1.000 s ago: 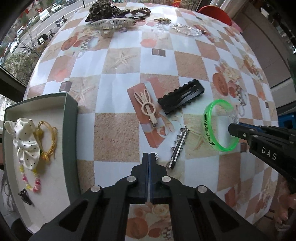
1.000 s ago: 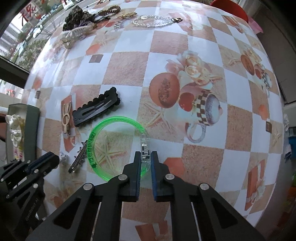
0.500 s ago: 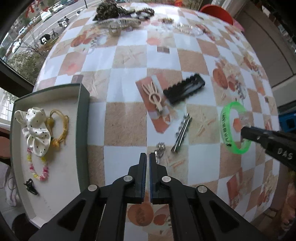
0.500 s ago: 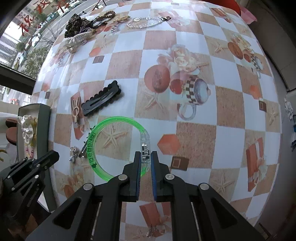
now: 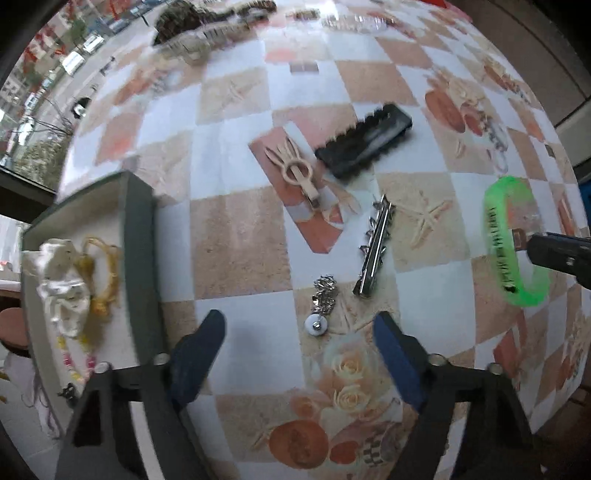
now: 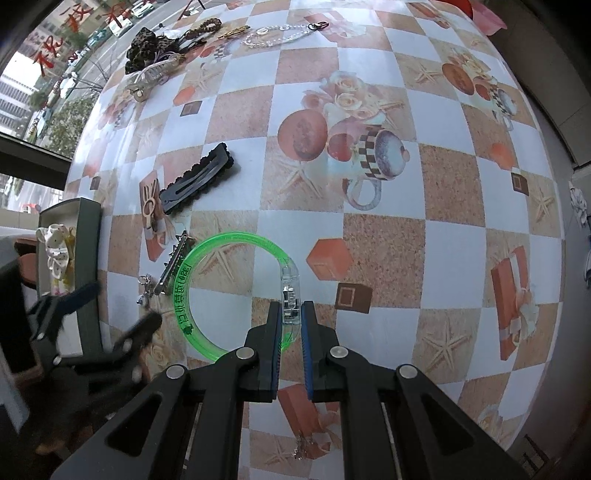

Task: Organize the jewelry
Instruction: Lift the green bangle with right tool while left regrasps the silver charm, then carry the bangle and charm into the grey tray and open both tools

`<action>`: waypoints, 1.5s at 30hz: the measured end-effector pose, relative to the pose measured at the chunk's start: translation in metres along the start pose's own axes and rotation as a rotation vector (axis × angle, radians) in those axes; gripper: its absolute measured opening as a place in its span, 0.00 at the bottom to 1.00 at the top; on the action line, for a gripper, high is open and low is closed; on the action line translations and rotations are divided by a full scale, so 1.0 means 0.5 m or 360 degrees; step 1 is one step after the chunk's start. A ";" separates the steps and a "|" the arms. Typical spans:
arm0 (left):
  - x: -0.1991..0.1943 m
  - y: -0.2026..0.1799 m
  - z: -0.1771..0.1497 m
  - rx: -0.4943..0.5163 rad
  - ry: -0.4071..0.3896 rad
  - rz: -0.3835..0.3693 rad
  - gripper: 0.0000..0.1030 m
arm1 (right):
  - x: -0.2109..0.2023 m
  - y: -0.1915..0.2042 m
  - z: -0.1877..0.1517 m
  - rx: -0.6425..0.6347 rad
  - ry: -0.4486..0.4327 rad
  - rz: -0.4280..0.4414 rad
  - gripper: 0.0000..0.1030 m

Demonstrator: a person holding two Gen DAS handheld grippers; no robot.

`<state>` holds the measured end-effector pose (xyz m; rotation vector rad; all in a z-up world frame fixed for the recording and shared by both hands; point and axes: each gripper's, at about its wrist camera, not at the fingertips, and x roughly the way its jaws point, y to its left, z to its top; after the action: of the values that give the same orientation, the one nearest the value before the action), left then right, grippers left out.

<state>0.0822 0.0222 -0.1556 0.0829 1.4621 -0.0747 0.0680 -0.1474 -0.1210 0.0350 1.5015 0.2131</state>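
My right claw [image 6: 289,325] is clamped on the clear clasp section of the green bangle [image 6: 192,266], and the ring hangs out in front of it above the bench [image 6: 424,192]; in the left view the bangle [image 5: 506,251] shows tilted up on edge at the claw tip. My left claw [image 5: 299,339] is spread wide, holding nothing, with a small silver charm [image 5: 320,306] on the bench between its fingers. Just past that lies a spiky silver clip [image 5: 375,245], then a beige clip [image 5: 297,173] and a black clip [image 5: 364,140] side by side. The green tray [image 5: 142,258] sits at my left with a white dotted bow [image 5: 64,288], a yellow cord loop [image 5: 105,269] and a bead string [image 5: 79,363] inside. More pieces are piled at the far edge: a dark scrunchie [image 6: 147,46] and a clear chain [image 6: 280,31]. The left view is a bit blurry.
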 end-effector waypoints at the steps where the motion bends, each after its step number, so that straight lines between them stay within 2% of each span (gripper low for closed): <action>1: 0.007 -0.001 0.001 0.0007 0.0012 -0.0005 0.81 | 0.000 0.000 -0.002 0.0001 -0.0001 0.0000 0.10; 4: 0.013 -0.001 0.002 0.0026 0.0005 -0.0039 0.77 | -0.002 -0.003 -0.005 0.0008 -0.0003 0.0002 0.10; 6: 0.010 -0.002 0.003 0.0039 -0.0007 -0.0047 0.68 | -0.005 -0.004 -0.009 0.0013 -0.0005 0.0005 0.10; 9: 0.002 -0.007 0.007 0.0053 -0.0020 -0.0056 0.46 | -0.009 -0.002 -0.015 0.0012 -0.0006 0.0011 0.10; 11: -0.007 -0.006 0.007 0.0057 -0.0019 -0.0071 0.20 | -0.011 0.002 -0.017 0.0006 -0.0010 0.0015 0.10; 12: -0.009 -0.005 0.008 0.0053 -0.0015 -0.0083 0.14 | -0.013 0.005 -0.019 0.0002 -0.0011 0.0017 0.10; 17: -0.028 0.002 -0.002 0.0020 -0.0039 -0.0148 0.14 | -0.022 0.016 -0.024 -0.0011 -0.0021 0.0028 0.10; 24: -0.105 0.029 -0.020 -0.0102 -0.0128 -0.0258 0.14 | -0.042 0.029 -0.029 -0.0033 -0.0026 0.0056 0.10; 31: -0.177 0.060 -0.045 -0.0160 -0.0236 -0.0292 0.14 | -0.070 0.058 -0.024 -0.0087 -0.0050 0.0089 0.10; 38: -0.228 0.113 -0.079 -0.0286 -0.0322 -0.0291 0.14 | -0.096 0.134 -0.012 -0.0225 -0.0073 0.0122 0.10; 45: -0.255 0.204 -0.148 -0.0454 -0.0366 -0.0241 0.14 | -0.097 0.266 -0.005 -0.0444 -0.0057 0.0172 0.10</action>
<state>0.0058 0.1311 -0.0354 -0.2616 1.2343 0.0017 0.0472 -0.0252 -0.0530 -0.1034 1.4241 0.5048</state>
